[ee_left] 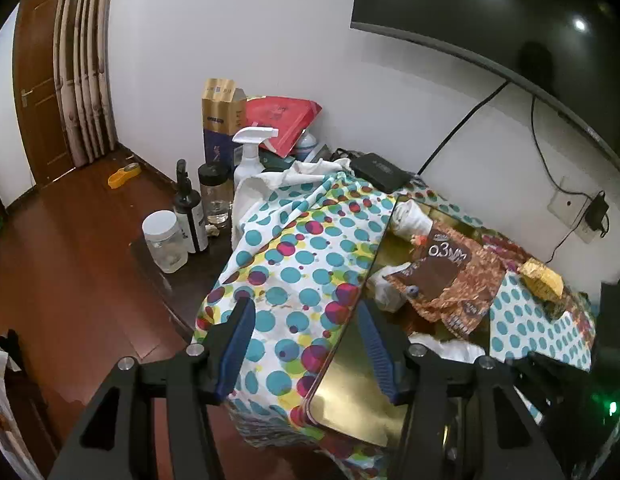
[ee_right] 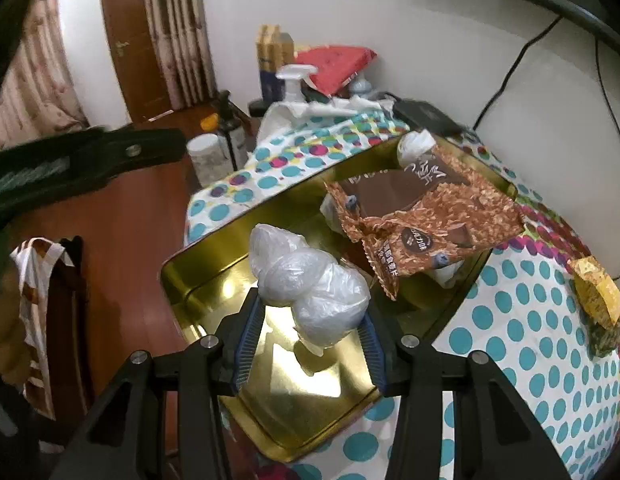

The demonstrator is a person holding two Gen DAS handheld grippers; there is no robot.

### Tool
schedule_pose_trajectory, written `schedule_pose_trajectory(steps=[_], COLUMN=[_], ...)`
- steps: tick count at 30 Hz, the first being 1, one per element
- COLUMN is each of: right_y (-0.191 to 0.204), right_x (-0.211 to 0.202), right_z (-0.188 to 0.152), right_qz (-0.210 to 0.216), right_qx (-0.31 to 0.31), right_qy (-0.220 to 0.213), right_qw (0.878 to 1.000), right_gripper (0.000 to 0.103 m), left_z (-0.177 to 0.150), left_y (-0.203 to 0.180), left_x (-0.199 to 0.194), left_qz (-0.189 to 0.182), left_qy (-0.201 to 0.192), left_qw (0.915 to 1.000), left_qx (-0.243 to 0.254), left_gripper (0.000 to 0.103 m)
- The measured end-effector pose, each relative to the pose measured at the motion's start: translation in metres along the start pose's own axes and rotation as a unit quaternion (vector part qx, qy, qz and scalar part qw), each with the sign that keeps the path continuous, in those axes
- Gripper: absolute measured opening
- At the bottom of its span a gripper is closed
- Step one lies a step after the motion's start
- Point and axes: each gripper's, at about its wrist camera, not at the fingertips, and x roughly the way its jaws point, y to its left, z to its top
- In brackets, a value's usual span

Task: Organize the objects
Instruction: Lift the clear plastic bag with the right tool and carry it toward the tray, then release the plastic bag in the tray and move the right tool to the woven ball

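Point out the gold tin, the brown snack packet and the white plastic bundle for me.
gold tin (ee_right: 189, 276), right wrist view, its near-left wall.
brown snack packet (ee_right: 450, 216), right wrist view, middle of its face.
white plastic bundle (ee_right: 310, 284), right wrist view, its bulging centre.

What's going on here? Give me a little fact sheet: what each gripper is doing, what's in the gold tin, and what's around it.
right gripper: shut on wad of clear plastic bag, held above the tin
left gripper: open, straddling the tin's left wall
gold tin: holds brown snack packet and white wads
table cover: polka-dot cloth
nearby: white spray bottle, lidded jar, yellow wrapper
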Motion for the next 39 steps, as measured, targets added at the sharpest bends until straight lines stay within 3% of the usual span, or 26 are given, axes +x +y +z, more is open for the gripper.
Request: schedule_pose_trajectory(steps=[11, 14, 17, 22, 28, 34, 39], right_y=[0.000, -0.001, -0.005, -0.028, -0.101, -0.198, -0.256], right_x=[0.015, 0.006, -0.007, -0.045, -0.081, -0.098, -0.086], right_z=[0.006, 0.005, 0.002, -0.012, -0.047, -0.087, -0.109], right_qz=[-0.010, -0.005, 0.002, 0.005, -0.085, -0.195, -0.218], right_qx=[0.004, 0.008, 0.011, 0.032, 0.082, 0.153, 0.192], right_qy=[0.023, 0.010, -0.010, -0.060, -0.084, -0.074, -0.044], right_qw=[1.000, 1.000, 1.000, 0.998, 0.989, 0.966, 0.956], right_gripper=[0.049, 0.053, 0.070, 0.071, 0.076, 0.076, 0.076], left_z=[-0.005, -0.006, -0.006, -0.007, -0.010, -0.018, -0.032], left_y=[-0.001, -0.003, -0.007, -0.021, -0.056, -0.106, -0.156], left_x=[0.007, 0.007, 0.007, 0.005, 0.006, 0.006, 0.012], left_qz=[0.000, 0.001, 0.001, -0.009, -0.033, -0.075, -0.123], left_qy=[0.018, 0.020, 0.022, 0.018, 0.017, 0.022, 0.042], left_qw=[0.9998, 0.9998, 0.9997, 0.9997, 0.9980, 0.9917, 0.9812], left_qx=[0.008, 0.007, 0.008, 0.015, 0.051, 0.102, 0.143], left_gripper=[0.055, 0.055, 0.055, 0.055, 0.055, 0.055, 0.061])
